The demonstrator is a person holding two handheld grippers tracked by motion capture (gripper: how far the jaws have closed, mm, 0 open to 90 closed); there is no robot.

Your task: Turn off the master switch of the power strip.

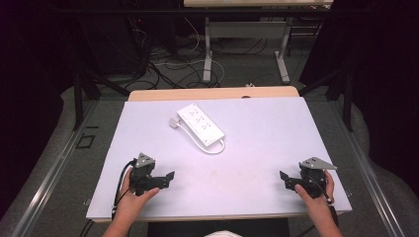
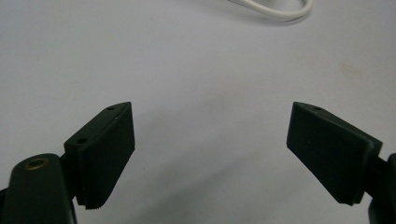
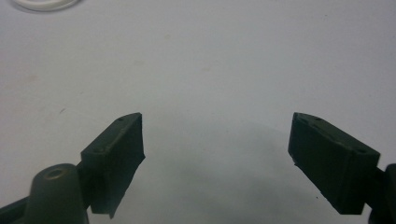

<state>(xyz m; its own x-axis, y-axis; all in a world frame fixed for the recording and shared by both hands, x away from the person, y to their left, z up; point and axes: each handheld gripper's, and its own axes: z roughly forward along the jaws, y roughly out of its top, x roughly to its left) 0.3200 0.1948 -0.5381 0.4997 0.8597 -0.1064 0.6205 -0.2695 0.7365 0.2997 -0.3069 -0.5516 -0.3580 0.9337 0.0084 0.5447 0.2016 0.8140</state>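
A white power strip (image 1: pixel 200 124) lies at an angle on the far middle of the table, its white cord (image 1: pixel 213 146) looping at its near end and its plug (image 1: pixel 173 122) by its far end. My left gripper (image 1: pixel 165 178) rests near the front left, held by a hand, jaws wide apart with nothing between them. My right gripper (image 1: pixel 286 180) sits near the front right, also open and empty. In the left gripper view (image 2: pixel 211 140) a loop of the cord (image 2: pixel 280 13) shows at the top. The right gripper view (image 3: pixel 215 144) catches a bit of cord (image 3: pixel 44 4) at top left.
The table (image 1: pixel 257 148) has a pale lavender-grey top with a wooden strip (image 1: pixel 212 93) along the far edge. Beyond it are floor cables (image 1: pixel 168 69) and the legs of another table (image 1: pixel 207 49). Dark curtains stand at both sides.
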